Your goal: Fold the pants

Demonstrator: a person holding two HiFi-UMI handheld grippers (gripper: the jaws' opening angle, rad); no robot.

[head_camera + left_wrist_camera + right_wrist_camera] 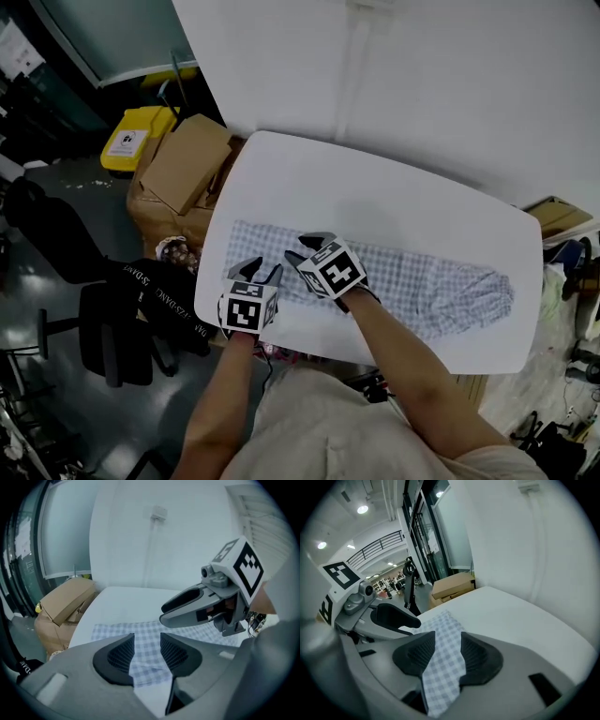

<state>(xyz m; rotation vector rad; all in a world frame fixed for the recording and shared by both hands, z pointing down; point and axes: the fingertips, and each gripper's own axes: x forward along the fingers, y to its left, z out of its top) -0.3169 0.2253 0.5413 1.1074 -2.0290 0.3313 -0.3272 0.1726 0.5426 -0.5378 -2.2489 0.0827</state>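
Head view: the checked pants [422, 281] lie flat in a long strip across the white desk [375, 187], running from left of centre to the lower right of the frame. My left tongs [260, 271] and right tongs [305, 248] stand side by side over the strip's left part.

Left gripper view: the jaws are apart. Checked cloth shows in the gap, and the pads are not pressing it. The right tongs sit at upper right.

Right gripper view: the jaws are apart. Cloth fills the gap unclamped, and the left tongs sit at the left of the frame.
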